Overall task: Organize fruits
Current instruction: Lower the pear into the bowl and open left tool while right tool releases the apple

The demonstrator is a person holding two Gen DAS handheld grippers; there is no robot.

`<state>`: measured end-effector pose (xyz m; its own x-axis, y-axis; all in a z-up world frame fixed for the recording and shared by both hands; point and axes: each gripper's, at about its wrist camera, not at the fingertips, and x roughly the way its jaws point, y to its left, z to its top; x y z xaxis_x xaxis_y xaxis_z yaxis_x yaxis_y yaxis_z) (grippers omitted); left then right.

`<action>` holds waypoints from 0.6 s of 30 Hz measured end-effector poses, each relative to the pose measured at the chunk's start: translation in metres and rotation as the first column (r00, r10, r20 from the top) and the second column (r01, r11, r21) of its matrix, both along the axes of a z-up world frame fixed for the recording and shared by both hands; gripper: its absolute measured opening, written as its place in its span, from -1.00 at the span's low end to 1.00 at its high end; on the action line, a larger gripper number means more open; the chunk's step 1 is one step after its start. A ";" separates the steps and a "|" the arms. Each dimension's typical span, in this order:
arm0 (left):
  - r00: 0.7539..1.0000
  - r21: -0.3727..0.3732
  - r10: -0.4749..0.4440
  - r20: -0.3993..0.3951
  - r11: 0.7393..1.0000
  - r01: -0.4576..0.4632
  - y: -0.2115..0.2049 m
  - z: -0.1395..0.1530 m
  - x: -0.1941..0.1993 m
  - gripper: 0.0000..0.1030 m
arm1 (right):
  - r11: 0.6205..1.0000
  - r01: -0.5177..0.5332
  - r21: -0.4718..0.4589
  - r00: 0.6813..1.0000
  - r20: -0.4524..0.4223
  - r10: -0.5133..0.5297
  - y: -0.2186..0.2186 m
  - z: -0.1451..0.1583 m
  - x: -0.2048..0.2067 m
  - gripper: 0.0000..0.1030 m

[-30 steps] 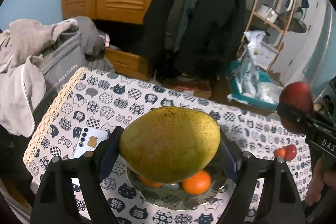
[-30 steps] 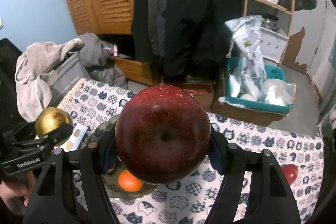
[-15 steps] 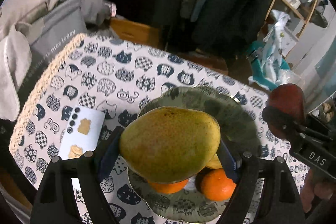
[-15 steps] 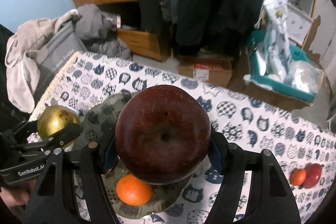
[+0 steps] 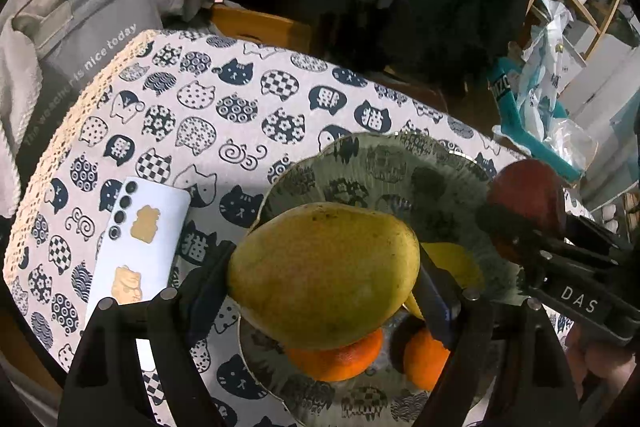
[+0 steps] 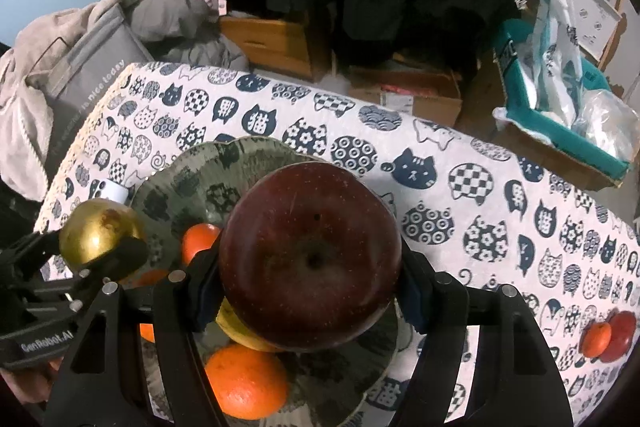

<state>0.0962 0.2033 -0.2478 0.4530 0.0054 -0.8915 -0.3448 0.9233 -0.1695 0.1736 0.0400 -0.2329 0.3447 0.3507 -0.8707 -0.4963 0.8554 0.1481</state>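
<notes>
My left gripper (image 5: 324, 291) clamps the yellow-green mango (image 5: 324, 273), long axis crosswise; my right gripper (image 6: 308, 291) clamps the dark red apple (image 6: 310, 257) (both directly over the grey patterned plate (image 5: 384, 163)).

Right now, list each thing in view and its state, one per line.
Left tool: shut on mango.
Mango: held above plate.
Right tool: shut on apple.
Apple: held above plate.
Plate: on table, holds oranges and a yellow fruit.
Oranges: resting in plate.
Phone: lying face down beside plate.
Two small red fruits: loose on cloth, touching.
</notes>
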 end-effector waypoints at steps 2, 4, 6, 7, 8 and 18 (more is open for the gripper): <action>1.000 -0.004 -0.006 -0.015 1.000 0.006 -0.001 -0.006 0.001 0.65 | 1.000 -0.007 -0.001 1.000 -0.005 0.006 0.003 -0.003 0.000 0.38; 1.000 -0.004 -0.007 -0.019 1.000 0.007 -0.002 -0.009 0.001 0.65 | 1.000 -0.014 -0.002 1.000 -0.011 0.014 0.005 -0.005 0.000 0.38; 1.000 -0.008 -0.004 -0.020 1.000 0.004 0.000 -0.010 0.002 0.66 | 1.000 -0.014 0.001 1.000 -0.017 0.014 0.007 -0.007 0.001 0.38; 1.000 -0.015 -0.002 -0.020 1.000 0.002 0.002 -0.010 0.002 0.66 | 1.000 -0.015 0.004 1.000 -0.023 0.015 0.007 -0.008 0.002 0.38; 1.000 -0.021 0.001 -0.021 1.000 -0.001 0.003 -0.011 0.002 0.66 | 1.000 -0.015 0.006 0.999 -0.030 0.015 0.008 -0.010 0.003 0.38; 1.000 -0.040 0.001 -0.031 0.999 -0.002 0.006 -0.015 0.005 0.66 | 1.000 -0.021 0.022 0.996 -0.084 0.023 0.016 -0.017 0.009 0.43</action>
